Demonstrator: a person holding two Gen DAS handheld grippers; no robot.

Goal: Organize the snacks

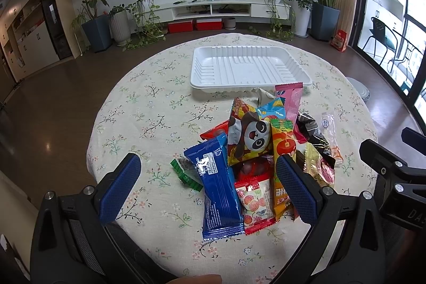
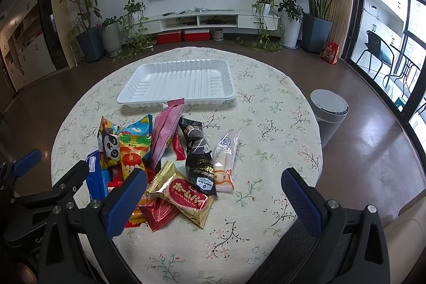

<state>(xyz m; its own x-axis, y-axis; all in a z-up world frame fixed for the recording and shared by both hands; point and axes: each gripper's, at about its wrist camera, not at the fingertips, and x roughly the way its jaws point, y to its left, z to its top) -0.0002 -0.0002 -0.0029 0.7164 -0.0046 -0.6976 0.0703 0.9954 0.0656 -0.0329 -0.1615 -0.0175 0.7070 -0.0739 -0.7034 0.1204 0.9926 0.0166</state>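
Left wrist view shows your left gripper spread wide above one heap of snack packets on the round floral tablecloth; you hold nothing. One blue packet, one panda packet and one pink packet show. One white tray sits just beyond. Your right gripper gapes wide too, near one gold packet.
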